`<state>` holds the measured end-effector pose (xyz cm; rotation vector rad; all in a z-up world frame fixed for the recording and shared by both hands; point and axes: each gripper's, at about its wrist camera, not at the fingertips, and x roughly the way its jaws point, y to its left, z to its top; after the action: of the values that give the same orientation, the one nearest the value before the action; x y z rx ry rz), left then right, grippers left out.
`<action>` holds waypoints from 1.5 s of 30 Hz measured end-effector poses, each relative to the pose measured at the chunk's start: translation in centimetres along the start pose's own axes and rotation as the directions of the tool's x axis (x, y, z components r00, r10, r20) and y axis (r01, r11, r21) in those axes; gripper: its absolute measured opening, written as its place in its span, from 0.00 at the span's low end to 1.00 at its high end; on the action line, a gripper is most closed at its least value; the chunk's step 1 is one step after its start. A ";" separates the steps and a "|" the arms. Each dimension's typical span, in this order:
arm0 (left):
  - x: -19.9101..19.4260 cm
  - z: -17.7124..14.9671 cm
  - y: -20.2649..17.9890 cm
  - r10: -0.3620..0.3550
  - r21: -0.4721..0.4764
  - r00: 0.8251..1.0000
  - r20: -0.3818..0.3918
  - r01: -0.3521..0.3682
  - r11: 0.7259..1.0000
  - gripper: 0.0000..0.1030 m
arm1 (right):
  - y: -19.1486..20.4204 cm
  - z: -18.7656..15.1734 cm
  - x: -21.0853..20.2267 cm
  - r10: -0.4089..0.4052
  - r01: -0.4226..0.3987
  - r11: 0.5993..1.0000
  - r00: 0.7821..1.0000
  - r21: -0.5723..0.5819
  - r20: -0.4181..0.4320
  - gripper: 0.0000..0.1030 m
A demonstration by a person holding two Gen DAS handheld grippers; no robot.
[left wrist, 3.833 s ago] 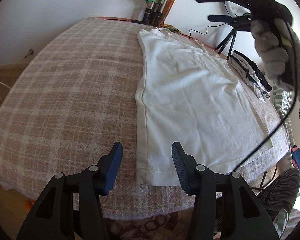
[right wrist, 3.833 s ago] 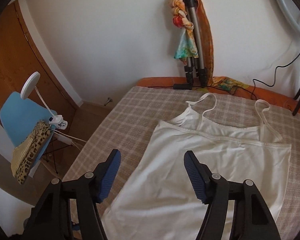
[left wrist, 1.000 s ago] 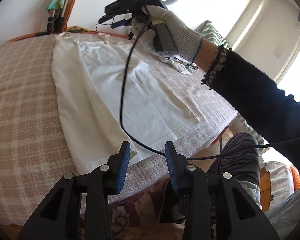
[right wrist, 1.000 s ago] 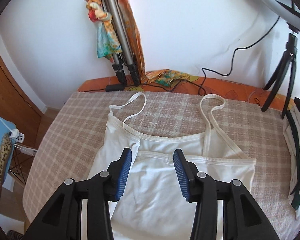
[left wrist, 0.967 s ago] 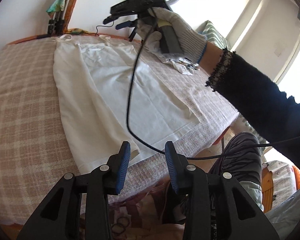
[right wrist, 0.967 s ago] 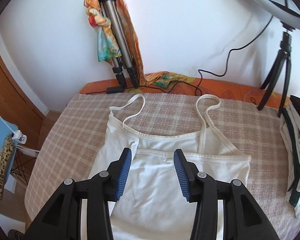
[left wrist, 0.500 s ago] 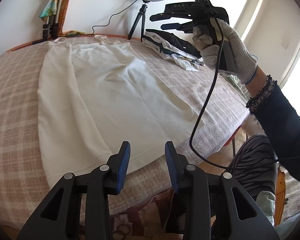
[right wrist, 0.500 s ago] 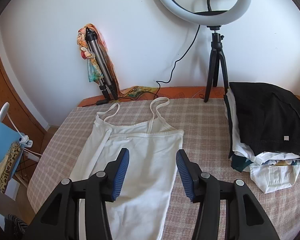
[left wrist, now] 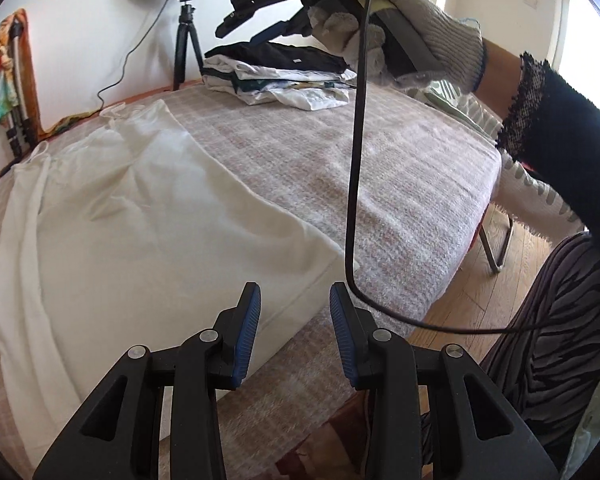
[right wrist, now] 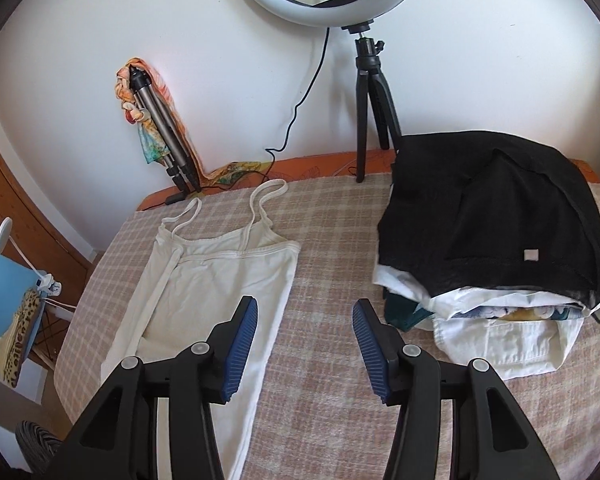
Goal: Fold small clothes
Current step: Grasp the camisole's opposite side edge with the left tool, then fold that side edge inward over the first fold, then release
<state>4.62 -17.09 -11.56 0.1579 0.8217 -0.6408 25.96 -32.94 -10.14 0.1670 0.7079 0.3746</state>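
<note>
A white strappy top (right wrist: 216,280) lies flat on a checked blanket (right wrist: 332,240) that covers the bed. Its long axis runs from the near edge of the bed toward the far edge by the wall. The two thin straps (right wrist: 260,204) point at the wall and the hem (left wrist: 300,300) lies at the near edge. Its left side is folded inward along that axis, so a narrow doubled strip (right wrist: 156,276) runs the length of the garment. The top takes up the left half of the bed, closer to the far left corner than to the right edge.

A stack of folded clothes (right wrist: 496,240), black on top and white below, sits toward the far right corner, well apart from the top. A ring light on a small tripod (right wrist: 370,92) stands at the far edge, and a folded tripod (right wrist: 160,120) wrapped in a coloured scarf leans on the wall at the far left corner.

The left tool (left wrist: 294,332) hangs over the near edge at the hem's right corner, jaws partly spread, with nothing between them. The right tool (right wrist: 304,344) hovers over bare blanket between the top and the stack, jaws spread wider and empty. In the left wrist view a gloved hand (left wrist: 404,28) grips the right tool's handle, a black cable (left wrist: 356,160) dangling from it.
</note>
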 end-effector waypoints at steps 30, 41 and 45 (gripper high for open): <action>-0.7 0.7 1.7 -0.033 -0.168 0.993 0.117 0.053 0.984 0.06 | 0.9 1.8 15.8 0.040 -0.039 0.999 0.981 0.006 -0.192 0.34; -1.8 -1.0 2.7 -0.025 -0.270 0.982 0.188 0.076 0.960 0.06 | 3.1 4.0 14.7 0.045 -0.039 0.998 0.990 0.048 -0.133 0.00; -3.4 -2.3 3.7 -0.003 -0.321 0.977 0.212 0.073 0.944 0.06 | 5.5 4.9 13.9 0.041 -0.038 0.999 0.993 0.029 -0.107 0.00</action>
<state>3.69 -11.67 -11.09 -0.2264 0.7176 -0.5378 37.35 -22.55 -13.32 0.1877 0.8173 0.4147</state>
